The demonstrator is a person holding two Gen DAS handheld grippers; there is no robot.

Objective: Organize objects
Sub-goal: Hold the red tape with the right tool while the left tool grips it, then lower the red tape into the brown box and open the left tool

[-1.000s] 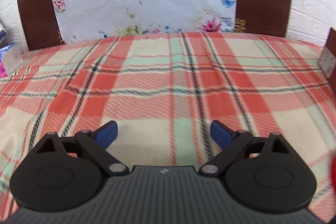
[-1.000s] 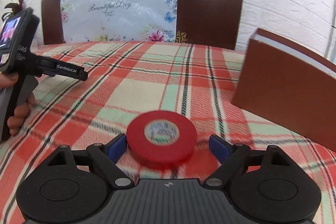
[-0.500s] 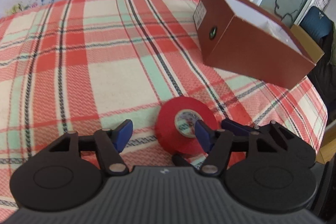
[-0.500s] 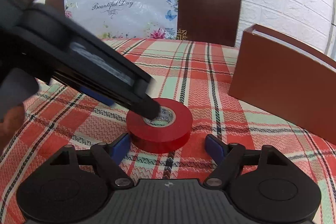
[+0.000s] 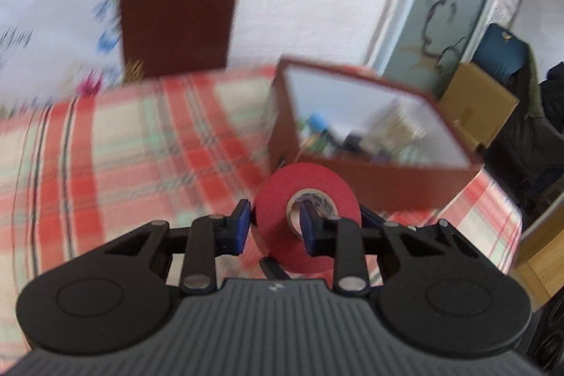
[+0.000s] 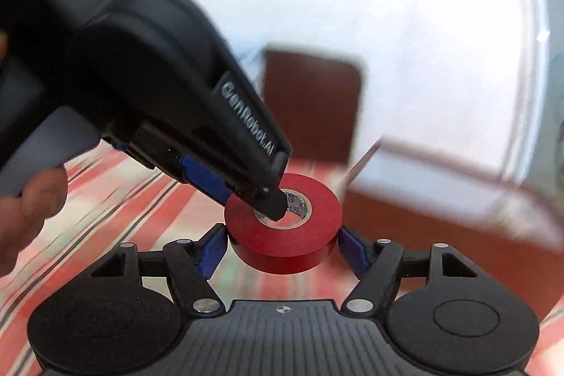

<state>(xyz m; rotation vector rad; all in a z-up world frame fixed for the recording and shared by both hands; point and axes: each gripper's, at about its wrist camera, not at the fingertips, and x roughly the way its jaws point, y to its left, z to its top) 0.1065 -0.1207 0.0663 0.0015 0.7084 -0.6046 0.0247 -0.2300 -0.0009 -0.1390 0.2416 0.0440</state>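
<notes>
Item: red tape roll (image 5: 306, 213), lifted clear of the plaid-covered desk (image 5: 116, 143), near the brown box (image 5: 366, 143), which stands open with blurred small articles inside. Left tongs (image 5: 273, 226): closing, one blue pad inside the roll's core, the other against its outer face, pinching the roll's wall. Right tongs (image 6: 282, 247): closing from either side, blue pads touching the roll's outer rim. A person's hand (image 6: 24, 210) grips the left tool. Brown chair back (image 5: 178, 13) behind the desk.
</notes>
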